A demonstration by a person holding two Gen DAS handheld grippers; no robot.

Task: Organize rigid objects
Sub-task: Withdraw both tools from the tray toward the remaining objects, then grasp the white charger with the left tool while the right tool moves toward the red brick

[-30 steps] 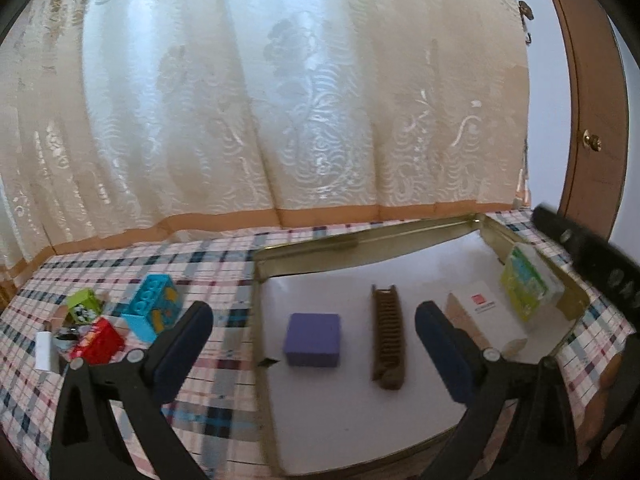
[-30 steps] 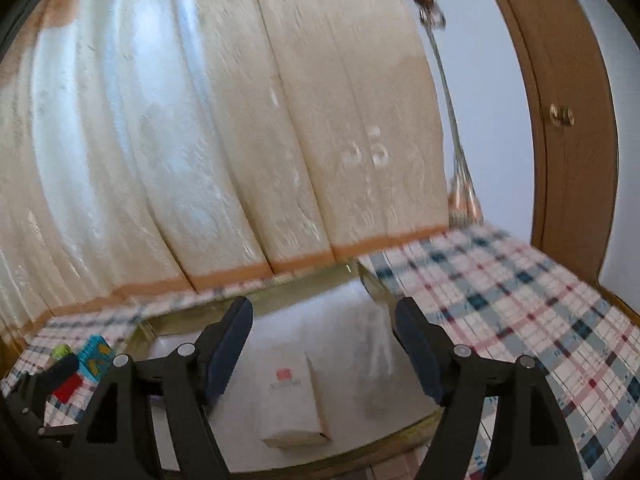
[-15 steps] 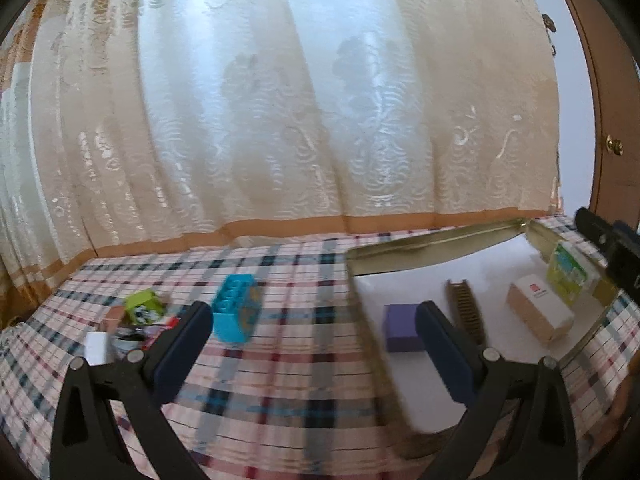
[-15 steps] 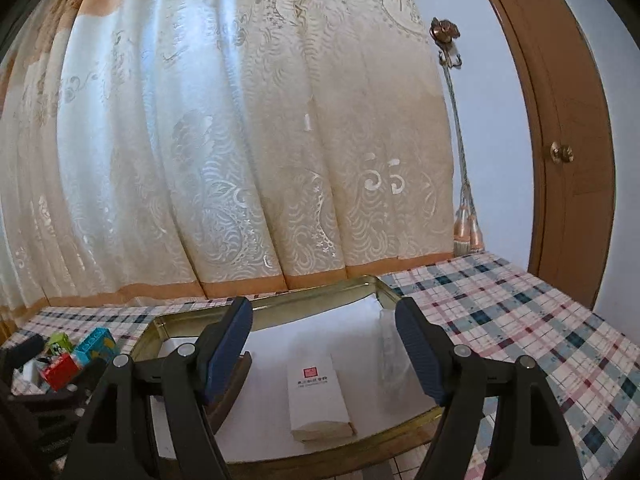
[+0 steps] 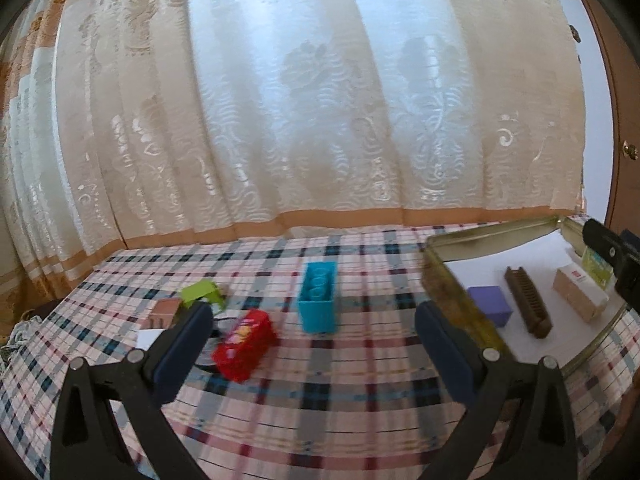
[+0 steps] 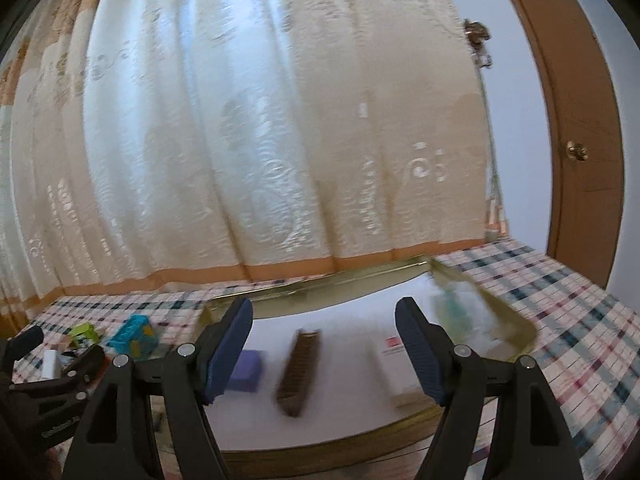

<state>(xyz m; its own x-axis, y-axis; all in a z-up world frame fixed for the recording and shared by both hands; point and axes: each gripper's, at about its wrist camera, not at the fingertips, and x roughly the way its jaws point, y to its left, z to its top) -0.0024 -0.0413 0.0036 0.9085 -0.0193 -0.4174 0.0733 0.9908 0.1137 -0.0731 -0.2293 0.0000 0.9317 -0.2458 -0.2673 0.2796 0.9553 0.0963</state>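
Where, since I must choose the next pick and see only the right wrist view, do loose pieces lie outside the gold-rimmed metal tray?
Observer: A red plastic toy block lies on the checked tablecloth, just beside the left finger of the left gripper. Your view hides it.
Operator: Is that gripper holding anything?
Observer: No. Its jaws stand wide open with nothing gripped.
Operator: What is the blurred thing in the tray's far right corner?
Observer: A green-and-yellow printed carton. It sits inside the gold-rimmed metal tray, to the right of a beige cardboard box with a red mark.
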